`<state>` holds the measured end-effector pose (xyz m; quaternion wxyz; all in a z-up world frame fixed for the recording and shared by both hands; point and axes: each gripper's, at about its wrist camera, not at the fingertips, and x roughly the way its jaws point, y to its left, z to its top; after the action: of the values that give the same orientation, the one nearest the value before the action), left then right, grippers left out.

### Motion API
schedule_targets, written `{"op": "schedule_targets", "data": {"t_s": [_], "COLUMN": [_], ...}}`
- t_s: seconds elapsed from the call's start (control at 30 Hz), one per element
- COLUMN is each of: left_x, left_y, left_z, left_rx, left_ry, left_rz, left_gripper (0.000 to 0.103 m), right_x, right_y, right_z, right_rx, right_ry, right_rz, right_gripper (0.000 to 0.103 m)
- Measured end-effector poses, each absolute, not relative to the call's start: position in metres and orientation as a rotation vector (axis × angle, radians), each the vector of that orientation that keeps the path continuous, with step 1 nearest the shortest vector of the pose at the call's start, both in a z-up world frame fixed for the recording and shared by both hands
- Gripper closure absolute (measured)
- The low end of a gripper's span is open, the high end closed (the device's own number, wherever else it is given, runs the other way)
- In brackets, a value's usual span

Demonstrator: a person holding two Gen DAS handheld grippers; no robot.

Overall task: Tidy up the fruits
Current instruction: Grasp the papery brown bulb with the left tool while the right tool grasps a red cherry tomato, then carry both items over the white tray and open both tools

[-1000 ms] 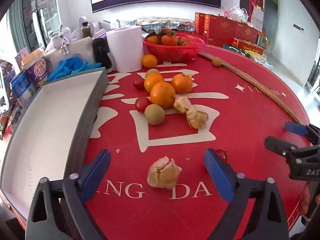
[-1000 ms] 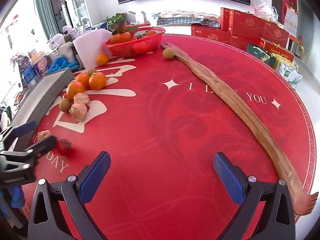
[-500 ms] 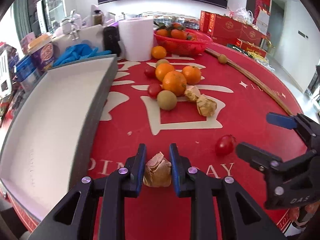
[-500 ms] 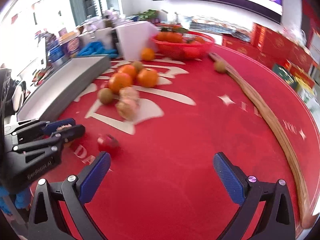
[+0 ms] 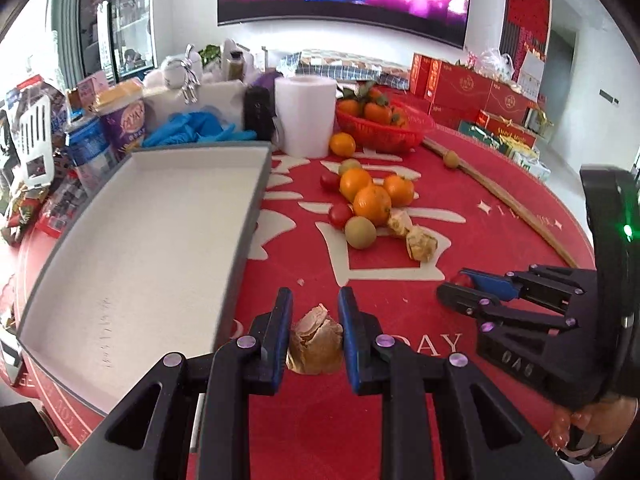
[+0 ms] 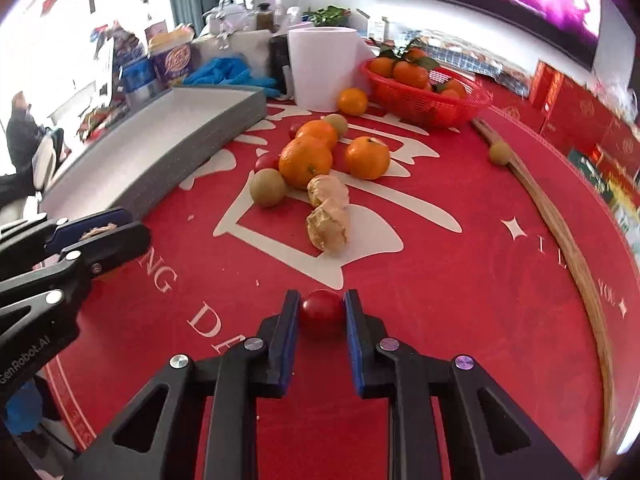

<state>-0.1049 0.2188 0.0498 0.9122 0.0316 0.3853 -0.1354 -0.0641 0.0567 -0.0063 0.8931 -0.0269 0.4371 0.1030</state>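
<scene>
Left wrist view, bottom centre: the left gripper (image 5: 314, 312) is clamped on a tan, papery husked fruit (image 5: 316, 346), its blue pads touching both sides. At lower right of this view the right gripper (image 5: 460, 286) lies low over the round red printed tablecloth (image 5: 500, 240), with a person's hand (image 5: 592, 424) on its handle at the frame edge.

Right wrist view, bottom centre: the right gripper (image 6: 322, 310) is closed on a small round red tomato (image 6: 321, 311), pads pressing both sides. The left gripper (image 6: 104, 234) enters at mid left with the husked fruit between its fingers.

Middle of the frame: two more husked fruits (image 6: 328, 218), a brown-green kiwi (image 6: 267, 187), three loose oranges (image 6: 306, 160) and further tomatoes (image 6: 266, 161) lie bunched together, touching.

Left of that group: a long grey tray with a white floor (image 5: 140, 248).

Further back: a white paper roll (image 5: 306, 114), a red plastic mesh basket of oranges (image 5: 384, 128), and a long curved wooden stick (image 5: 504, 200) running along the right side.
</scene>
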Motion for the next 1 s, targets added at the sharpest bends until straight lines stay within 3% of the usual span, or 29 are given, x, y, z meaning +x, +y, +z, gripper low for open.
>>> {"op": "schedule_targets", "data": {"t_s": [0.37,1.0], "left_x": [-0.089,-0.062], "left_y": [0.277,0.343], "left_z": [0.063,0.032], "left_rx": [0.016,-0.012], "left_ry": [0.762,0.830], "left_rz": [-0.146,0.002], "left_gripper": [0.077,0.077], "right_x": [-0.051,-0.005], "right_y": [0.051,0.182], "right_z": [0.013,0.030], "right_rx": [0.081,-0.026], "right_ry": [0.932,0.953], "right_rz": [0.269,0.498], "right_gripper": [0.080,0.080]}}
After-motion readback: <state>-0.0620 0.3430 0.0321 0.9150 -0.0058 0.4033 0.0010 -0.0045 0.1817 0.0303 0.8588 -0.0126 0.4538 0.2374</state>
